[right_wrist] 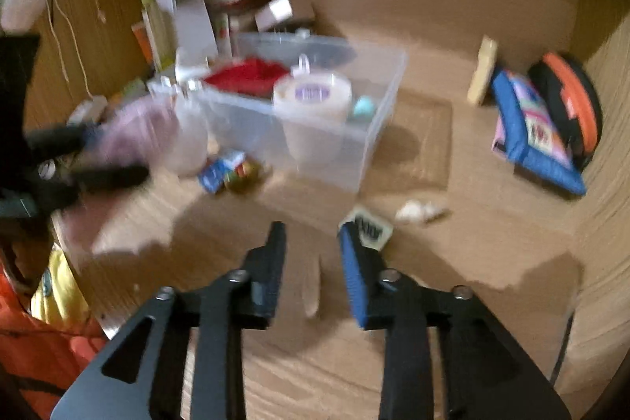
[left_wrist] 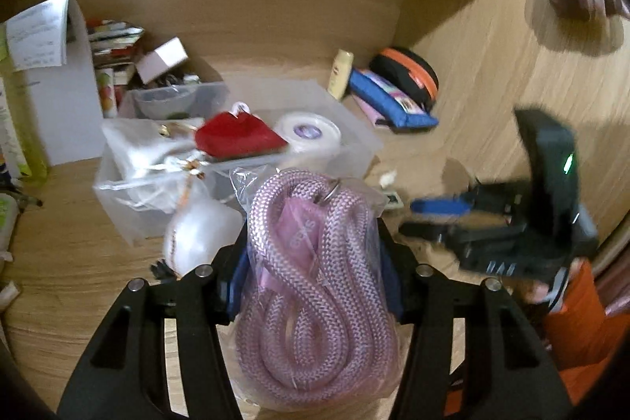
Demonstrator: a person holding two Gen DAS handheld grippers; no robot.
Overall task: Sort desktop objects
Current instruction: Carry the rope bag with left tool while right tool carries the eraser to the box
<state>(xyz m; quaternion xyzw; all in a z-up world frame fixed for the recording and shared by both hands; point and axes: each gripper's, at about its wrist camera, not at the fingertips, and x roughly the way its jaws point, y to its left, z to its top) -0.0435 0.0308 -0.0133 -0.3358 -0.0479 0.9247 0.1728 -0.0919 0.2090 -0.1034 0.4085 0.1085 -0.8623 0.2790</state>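
L gripper (left_wrist: 315,262) pinches the soft, light bagged pink rope (left_wrist: 315,294) mid-coil, slippy plastic, clear bin (left_wrist: 354,144) at 12 o'clock; R gripper (right_wrist: 313,262) spread, holding nothing.

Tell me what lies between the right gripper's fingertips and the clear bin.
In the right wrist view, only bare wooden desk separates the open right gripper from the clear bin; a small white card sits just off to the right.

Your left gripper (left_wrist: 315,262) is clamped on a bagged pink cord (left_wrist: 315,302); your right gripper (right_wrist: 313,262) appears parted, gripping nothing.
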